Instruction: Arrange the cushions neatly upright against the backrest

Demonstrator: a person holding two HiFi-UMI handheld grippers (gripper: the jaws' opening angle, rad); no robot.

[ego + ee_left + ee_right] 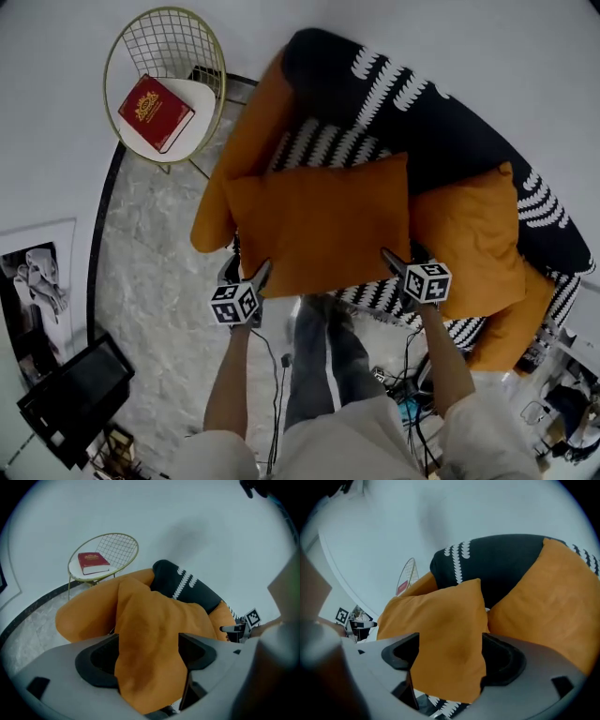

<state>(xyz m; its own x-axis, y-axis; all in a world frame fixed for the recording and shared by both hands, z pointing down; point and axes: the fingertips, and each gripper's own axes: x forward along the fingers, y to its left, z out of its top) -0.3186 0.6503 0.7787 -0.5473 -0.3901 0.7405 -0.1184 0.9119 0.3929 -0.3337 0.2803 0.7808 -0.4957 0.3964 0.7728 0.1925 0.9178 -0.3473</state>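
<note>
Now, left gripper (pixel 150 654): spread wide, middle cushion (pixel 319 225) corner between jaws
right gripper (pixel 447 660): spread wide, other corner between jaws
middle cushion: soft orange cloth, puffy

On the sofa (pixel 441 131), one cushion (pixel 319 225) stands mid-seat before the backrest. A second cushion (pixel 473 239) sits toward the sofa's right end, touching the first and partly behind its edge. At the sofa's front edge, the first cushion's lower corners lie between spread jaws, the left gripper (pixel 261 272) on the left corner and the right gripper (pixel 389 255) on the right one. Beyond the sofa's left arm (pixel 248 141) stands a wire side table (pixel 169 37) with a book (pixel 155 112) on it. A monitor (pixel 75 394) sits on the floor, well in front of the sofa and to its left.
</note>
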